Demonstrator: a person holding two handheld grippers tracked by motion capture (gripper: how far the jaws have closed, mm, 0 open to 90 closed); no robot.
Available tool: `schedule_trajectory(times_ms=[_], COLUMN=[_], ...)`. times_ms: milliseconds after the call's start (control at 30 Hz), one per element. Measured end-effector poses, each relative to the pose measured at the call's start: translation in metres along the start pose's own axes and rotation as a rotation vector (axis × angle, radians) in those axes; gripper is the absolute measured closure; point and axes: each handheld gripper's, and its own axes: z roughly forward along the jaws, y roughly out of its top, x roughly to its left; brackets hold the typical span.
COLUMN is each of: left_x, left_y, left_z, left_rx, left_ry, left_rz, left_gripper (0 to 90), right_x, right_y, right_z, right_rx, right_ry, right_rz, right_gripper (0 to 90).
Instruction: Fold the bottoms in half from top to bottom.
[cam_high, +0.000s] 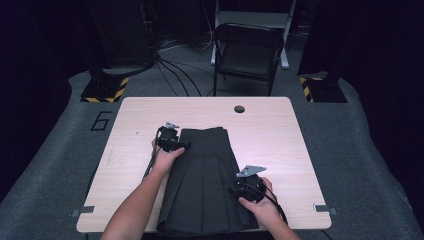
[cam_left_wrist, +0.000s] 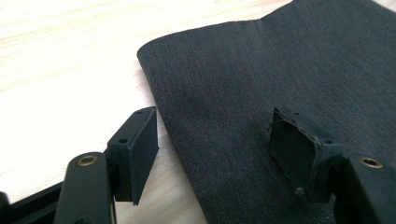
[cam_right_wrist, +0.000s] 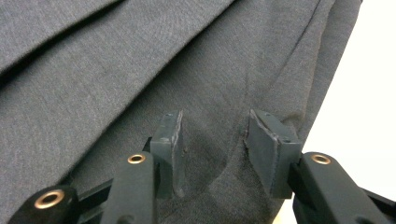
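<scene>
- A dark grey pleated fabric garment (cam_high: 202, 180) lies flat along the middle of the pale wooden table (cam_high: 280, 145), its near end at the table's front edge.
- The left gripper (cam_high: 181, 146) sits at the garment's far left corner, jaws spread, one over bare wood, one over cloth.
- The right gripper (cam_high: 239, 189) rests on the garment's right edge, jaws parted, pads pressing into the cloth between them.
</scene>
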Motion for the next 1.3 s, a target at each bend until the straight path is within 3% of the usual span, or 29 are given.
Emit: schedule_trajectory(times_ms=[367, 433, 467, 533, 633, 833, 1000, 1067, 1100, 1300], left_x=[-0.002, -0.002, -0.004, -0.004, -0.005, -0.004, -0.008, -0.007, -0.009, -0.008], left_y=[-0.001, 0.002, 0.003, 0.004, 0.005, 0.007, 0.012, 0.014, 0.015, 0.024], left_z=[0.004, 0.003, 0.002, 0.0, -0.001, -0.006, -0.013, -0.016, -0.017, -0.028], left_rx=[-0.001, 0.008, 0.0, -0.005, -0.008, -0.017, -0.025, -0.038, -0.058, -0.078], left_ry=[-0.031, -0.038, -0.034, -0.027, -0.008, -0.006, 0.007, -0.001, 0.001, 0.003], left_rz=[-0.006, -0.009, -0.025, -0.028, -0.022, -0.055, -0.019, -0.014, -0.031, 0.009], left_gripper=[34.0, 40.6, 43.6, 54.2, 65.9, 83.0, 85.4, 85.6, 85.7, 85.9], right_x=[0.0, 0.0, -0.001, 0.0, -0.001, 0.0, 0.0, -0.001, 0.0, 0.009], right_y=[0.0, -0.001, -0.001, -0.001, -0.001, -0.001, 0.0, 0.0, 0.001, 0.006], right_z=[0.0, 0.0, 0.001, 0.001, 0.0, 0.0, 0.0, -0.002, -0.004, -0.009], right_rx=[0.006, 0.013, 0.009, 0.014, 0.012, 0.009, 0.002, -0.003, -0.007, -0.053], right_ry=[0.003, 0.005, 0.004, 0.006, 0.004, 0.002, 0.006, 0.01, 0.01, 0.049], right_rz=[-0.005, 0.007, -0.013, 0.006, -0.008, -0.007, -0.008, -0.002, 0.015, -0.015], right_gripper=[55.1, 54.8, 54.8, 54.8, 54.7, 54.5, 54.2, 54.0, 54.0, 53.6])
